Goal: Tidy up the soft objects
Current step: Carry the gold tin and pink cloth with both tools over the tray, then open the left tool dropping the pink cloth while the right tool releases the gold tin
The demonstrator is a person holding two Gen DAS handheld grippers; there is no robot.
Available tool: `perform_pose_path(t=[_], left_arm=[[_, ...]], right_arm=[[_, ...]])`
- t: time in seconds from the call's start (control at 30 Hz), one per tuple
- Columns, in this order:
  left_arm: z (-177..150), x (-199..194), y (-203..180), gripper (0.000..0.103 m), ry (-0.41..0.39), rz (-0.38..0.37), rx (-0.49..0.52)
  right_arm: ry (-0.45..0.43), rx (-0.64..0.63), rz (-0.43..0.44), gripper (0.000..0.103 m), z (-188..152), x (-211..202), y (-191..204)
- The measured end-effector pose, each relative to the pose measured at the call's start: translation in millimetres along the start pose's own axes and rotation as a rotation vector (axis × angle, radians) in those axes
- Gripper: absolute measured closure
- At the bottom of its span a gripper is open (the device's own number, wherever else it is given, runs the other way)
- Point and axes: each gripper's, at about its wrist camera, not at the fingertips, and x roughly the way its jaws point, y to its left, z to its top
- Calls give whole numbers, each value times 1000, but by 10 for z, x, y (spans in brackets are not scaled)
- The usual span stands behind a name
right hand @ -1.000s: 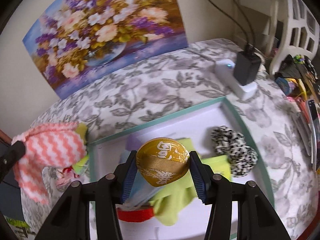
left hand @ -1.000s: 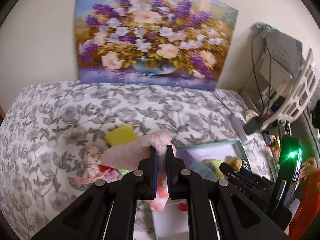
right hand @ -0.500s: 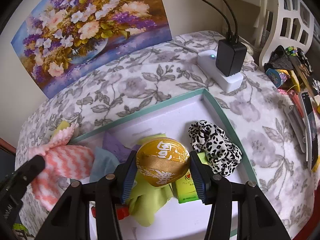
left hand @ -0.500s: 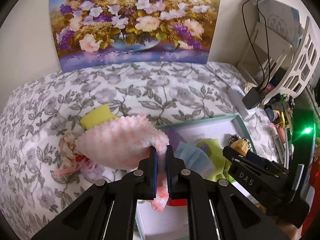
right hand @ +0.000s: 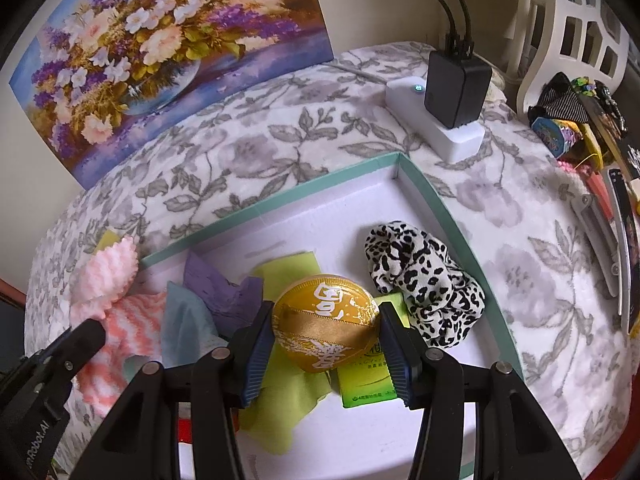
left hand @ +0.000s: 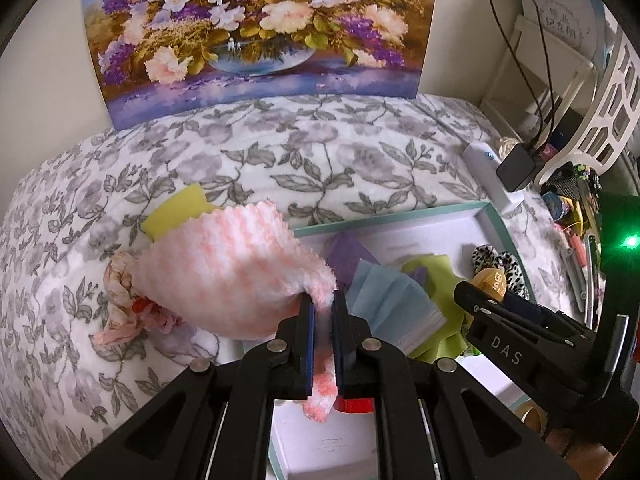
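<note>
A floral blanket [left hand: 280, 160] is covering the surface. Nearest, the left gripper [left hand: 323, 312] is pinching a fluffy pink cloth [left hand: 232, 264] at the left edge of a teal-rimmed white tray [right hand: 424, 184]. The right gripper [right hand: 326, 332] is clamping a golden round pouch [right hand: 324, 320] above the tray. Beyond, a leopard scrunchie [right hand: 424, 280] is lying inside, and a flower painting [left hand: 260, 28] is leaning on the wall.
</note>
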Motion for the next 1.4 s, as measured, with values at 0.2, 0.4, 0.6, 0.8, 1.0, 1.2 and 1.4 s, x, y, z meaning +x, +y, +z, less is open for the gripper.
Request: perform_pose_path(t=[0.2, 0.4, 0.6, 0.8, 1.0, 1.2, 1.4], left_arm=[[-52, 217, 48, 95, 65, 7, -19], [-118, 415, 105, 94, 148, -15, -50], [-66, 321, 161, 69, 158, -58, -81], [28, 149, 302, 60, 135, -85, -123], [75, 62, 619, 37, 129, -68, -217], [61, 61, 982, 33, 129, 43, -299], [17, 112, 1266, 15, 153, 122, -368]], right_arm=[[18, -13, -11, 49, -24, 66, 10], [28, -17, -7, 48, -16, 47, 30], [16, -41, -5, 36, 1, -33, 96], [1, -67, -17, 32, 12, -115, 155], [4, -88, -23, 25, -12, -142, 220], [17, -134, -18, 19, -75, -132, 383], [24, -144, -3, 7, -122, -139, 488]])
